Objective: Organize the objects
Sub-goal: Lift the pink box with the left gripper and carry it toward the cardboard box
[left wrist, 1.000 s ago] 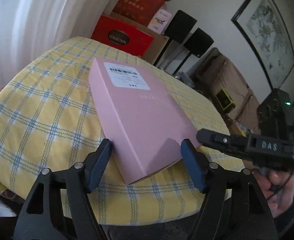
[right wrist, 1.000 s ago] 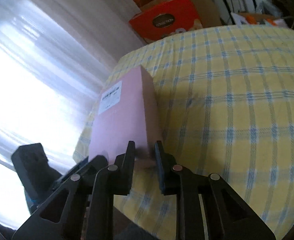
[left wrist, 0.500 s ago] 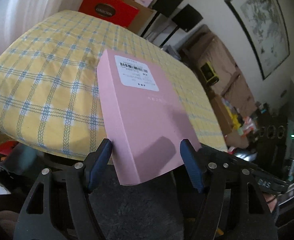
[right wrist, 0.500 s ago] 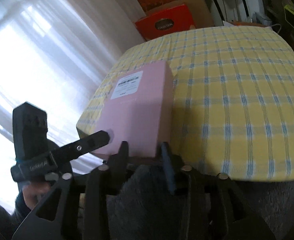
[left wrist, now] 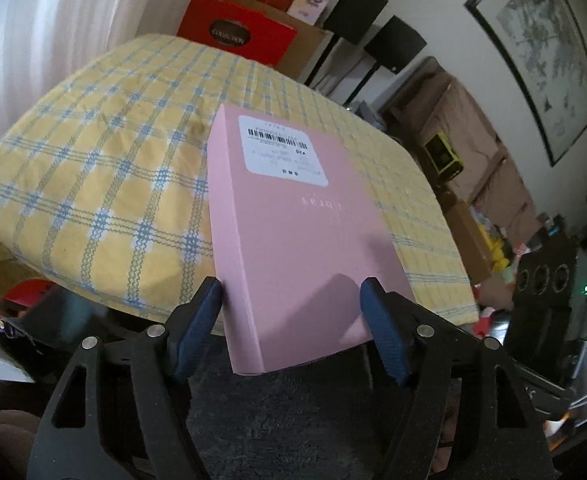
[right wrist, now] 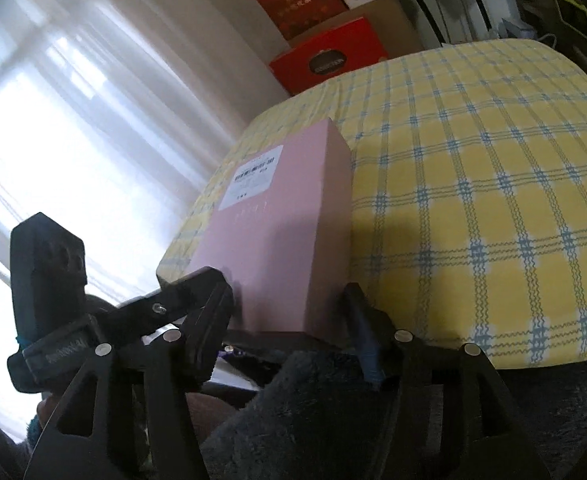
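Left wrist view shows the pink box [left wrist: 293, 236] held across its width by the left gripper [left wrist: 291, 312], both blue pads pressed to the box's long sides near its near end. A second ago the box lay flat on the surface [left wrist: 93, 184], well in from the edge of its yellow checked cloth; now its near end juts out past that edge, over dark fabric on the person's lap, while the far end with the white barcode label [left wrist: 283, 152] looks to rest on the cloth, though the fisheye makes that contact hard to judge.

From the right wrist view, the right gripper [right wrist: 289, 312] has changed most. A second ago its jaws were narrow, pinching the box's near corner; they have just been opening and now stand wide. The near end of the box sits between them, and a gap shows on the left side, so that gripper is no longer squeezing it.

As a judgement, this reads as a hand-over: the box has been dragged toward the person, and the hold now belongs to the left gripper alone. That frees the right one for another object or a new hold. The risk is that a box clamped at one end may droop or twist once lifted clear.
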The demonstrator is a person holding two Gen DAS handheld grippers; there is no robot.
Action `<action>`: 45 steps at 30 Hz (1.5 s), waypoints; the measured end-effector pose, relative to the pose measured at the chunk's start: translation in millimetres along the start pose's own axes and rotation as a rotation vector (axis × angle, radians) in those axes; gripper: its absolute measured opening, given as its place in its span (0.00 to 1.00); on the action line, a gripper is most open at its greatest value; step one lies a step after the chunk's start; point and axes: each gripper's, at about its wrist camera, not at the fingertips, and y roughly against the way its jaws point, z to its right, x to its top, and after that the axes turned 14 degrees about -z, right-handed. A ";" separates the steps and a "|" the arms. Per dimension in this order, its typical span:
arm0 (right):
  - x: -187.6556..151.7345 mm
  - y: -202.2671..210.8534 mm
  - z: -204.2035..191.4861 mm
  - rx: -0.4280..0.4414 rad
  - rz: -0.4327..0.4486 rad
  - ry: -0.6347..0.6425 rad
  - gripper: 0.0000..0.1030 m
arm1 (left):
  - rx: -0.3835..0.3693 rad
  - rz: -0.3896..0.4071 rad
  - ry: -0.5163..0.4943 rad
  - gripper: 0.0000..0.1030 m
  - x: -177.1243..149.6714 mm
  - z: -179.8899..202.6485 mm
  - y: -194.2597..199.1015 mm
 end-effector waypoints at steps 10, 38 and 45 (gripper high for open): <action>-4.6 20.3 -11.3 -0.036 0.006 0.004 0.54 | 0.067 0.050 -0.029 0.61 -0.3 28.9 17.8; -12.8 148.4 -35.3 -0.086 0.304 0.039 0.52 | 0.062 0.247 -0.191 0.60 6.5 148.3 63.5; -19.2 170.0 -11.8 -0.085 0.357 -0.005 0.52 | 0.070 0.238 -0.254 0.60 6.7 184.1 50.6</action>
